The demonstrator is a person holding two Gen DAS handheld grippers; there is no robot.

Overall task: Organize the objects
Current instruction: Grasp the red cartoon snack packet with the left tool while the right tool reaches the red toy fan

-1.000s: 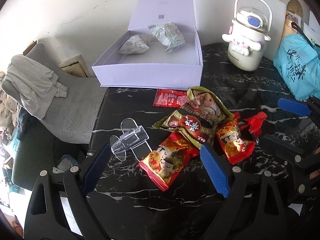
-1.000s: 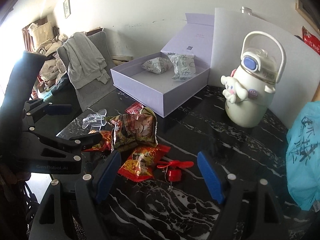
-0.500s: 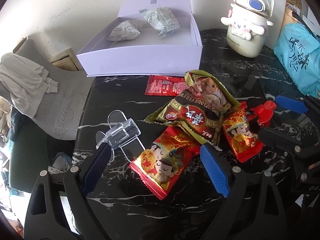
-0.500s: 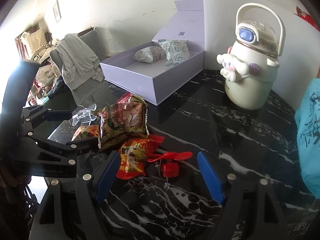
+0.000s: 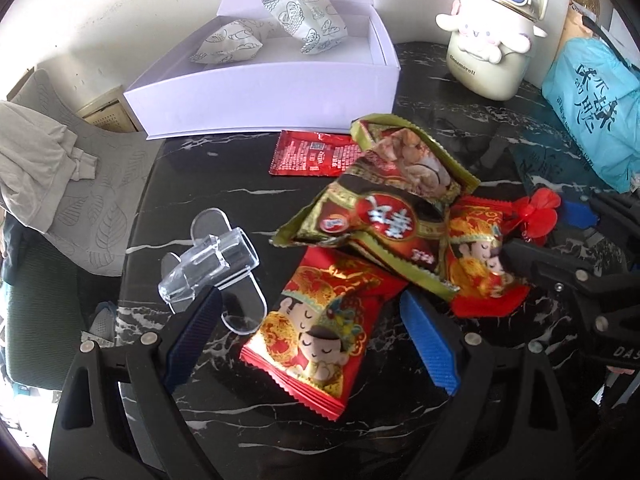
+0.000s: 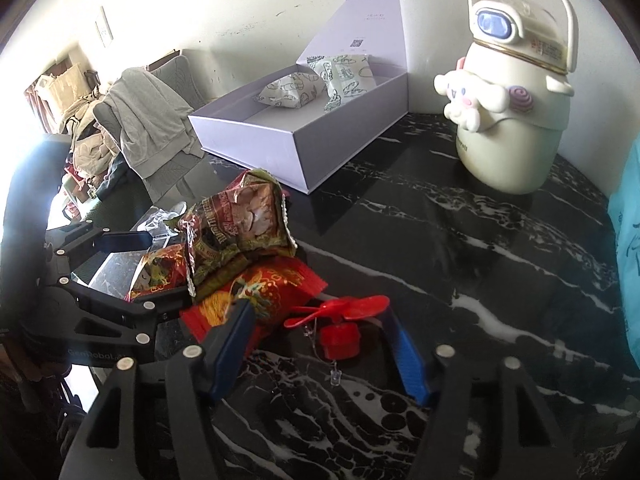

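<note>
Black marble table (image 5: 224,208) — four snack packets, two box pouches, one fan (image 6: 338,322).

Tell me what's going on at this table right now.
A person is tidying snacks and trinkets with two handheld grippers. The right gripper is closing around a small red fan. The left gripper hangs open over a red snack packet. Two pale packets already lie in the open white box.

I lowered both grippers toward the snack pile; the right gripper (image 6: 320,344) began closing around the red fan (image 6: 340,320).
</note>
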